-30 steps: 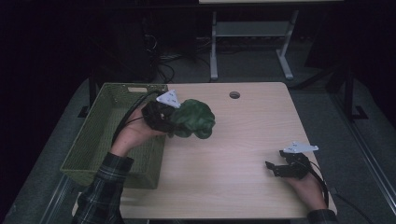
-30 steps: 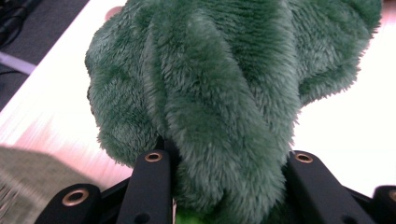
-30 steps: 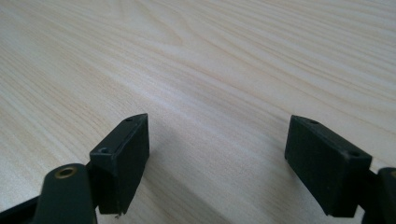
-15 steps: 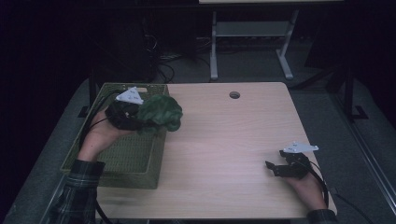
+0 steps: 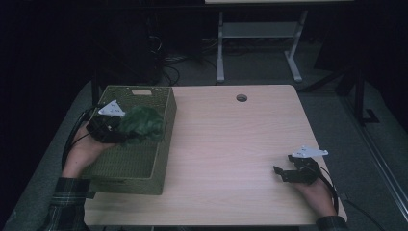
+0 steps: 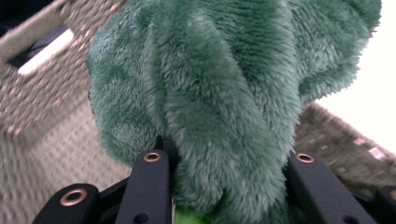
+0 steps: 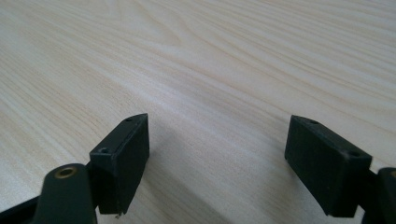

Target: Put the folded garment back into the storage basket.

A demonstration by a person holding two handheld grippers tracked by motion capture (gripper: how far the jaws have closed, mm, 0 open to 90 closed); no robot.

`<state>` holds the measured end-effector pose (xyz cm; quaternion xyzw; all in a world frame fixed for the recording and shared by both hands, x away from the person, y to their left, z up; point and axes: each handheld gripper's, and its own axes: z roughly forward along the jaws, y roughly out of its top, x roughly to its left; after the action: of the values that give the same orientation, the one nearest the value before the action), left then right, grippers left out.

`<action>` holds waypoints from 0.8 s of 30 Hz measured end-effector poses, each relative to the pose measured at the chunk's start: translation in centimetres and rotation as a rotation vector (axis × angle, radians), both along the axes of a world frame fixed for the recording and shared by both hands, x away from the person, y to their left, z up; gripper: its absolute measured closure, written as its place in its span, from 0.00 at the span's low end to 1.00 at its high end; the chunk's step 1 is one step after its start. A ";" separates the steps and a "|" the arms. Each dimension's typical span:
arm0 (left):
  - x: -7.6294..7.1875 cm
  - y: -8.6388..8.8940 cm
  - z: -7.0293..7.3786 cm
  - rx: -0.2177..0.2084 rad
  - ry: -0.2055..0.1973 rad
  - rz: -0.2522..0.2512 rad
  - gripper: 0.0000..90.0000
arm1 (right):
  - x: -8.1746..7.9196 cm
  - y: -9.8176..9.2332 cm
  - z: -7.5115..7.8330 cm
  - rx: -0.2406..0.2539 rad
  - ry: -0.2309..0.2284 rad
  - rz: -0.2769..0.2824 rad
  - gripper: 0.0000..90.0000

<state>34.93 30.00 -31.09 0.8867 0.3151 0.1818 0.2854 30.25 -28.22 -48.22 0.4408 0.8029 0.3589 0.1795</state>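
Basket [image 5: 137, 166] woven, olive-green, rectangular, standing at the counter's [image 5: 231, 144] left edge, with a slot handle in the far wall. Held above its far half: green plush [image 5: 140, 124], fuzzy and bunched in folds, clamped in the left claw [image 5: 120, 130]. In the left gripper view, plush [image 6: 219, 93] pressed between both black jaws, bulging out above them, with a bit of brighter green showing low down between the jaws; woven wall and floor of the basket [image 6: 42, 102] behind and below, handle slot at upper left. Whether the plush touches the basket floor cannot be told; seems to hang over the inside rather than lie in it. Nothing else made out inside the basket, though its far part lies hidden under plush and claw. Left hand coming in from the basket's left side, plaid sleeve at the lower left corner, cable trailing off the counter edge. Right claw [image 5: 284, 172] resting low on the counter near the right front corner, well apart from basket and plush, jaws spread and released, nothing between them; in the right gripper view, right claw [image 7: 217, 154] over bare pale wood grain. Round hole [image 5: 241, 97] in the counter near its far edge.
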 end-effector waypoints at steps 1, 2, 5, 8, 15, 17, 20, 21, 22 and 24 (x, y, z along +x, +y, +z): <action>0.0 0.3 -0.3 0.002 0.006 0.012 0.72 | 0.0 0.0 0.0 0.000 0.000 0.000 0.24; 0.0 0.5 -0.7 0.015 0.006 0.018 0.72 | 0.0 0.0 0.0 0.000 0.000 0.000 0.24; 0.1 1.1 -1.9 0.051 0.019 0.047 0.72 | 0.0 0.0 0.0 0.000 -0.001 0.000 0.24; 0.2 1.6 -3.1 0.044 0.032 0.073 0.72 | 0.0 0.0 0.0 0.000 -0.001 0.000 0.24; 0.4 2.3 -5.7 0.063 0.067 0.118 0.72 | 0.0 0.0 0.0 0.000 0.000 -0.002 0.24; 0.5 2.3 -6.4 0.065 0.076 0.123 0.71 | 0.0 0.0 0.0 0.000 0.000 -0.002 0.24; 0.7 2.3 -7.4 0.070 0.089 0.123 0.71 | 0.0 0.0 0.0 0.000 0.000 -0.002 0.24; 0.7 2.3 -7.7 0.067 0.093 0.124 0.71 | 0.0 0.0 0.0 0.000 -0.001 -0.003 0.24; 0.8 2.2 -7.9 0.074 0.099 0.122 0.71 | 0.0 0.0 0.0 -0.001 -0.001 -0.003 0.24; 0.9 2.1 -8.2 0.086 0.106 0.121 0.70 | 0.0 0.0 0.0 0.000 -0.001 -0.004 0.24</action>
<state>35.80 32.06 -39.33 0.8858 0.3746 0.1651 0.2185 30.23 -28.19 -48.22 0.4423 0.8020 0.3587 0.1804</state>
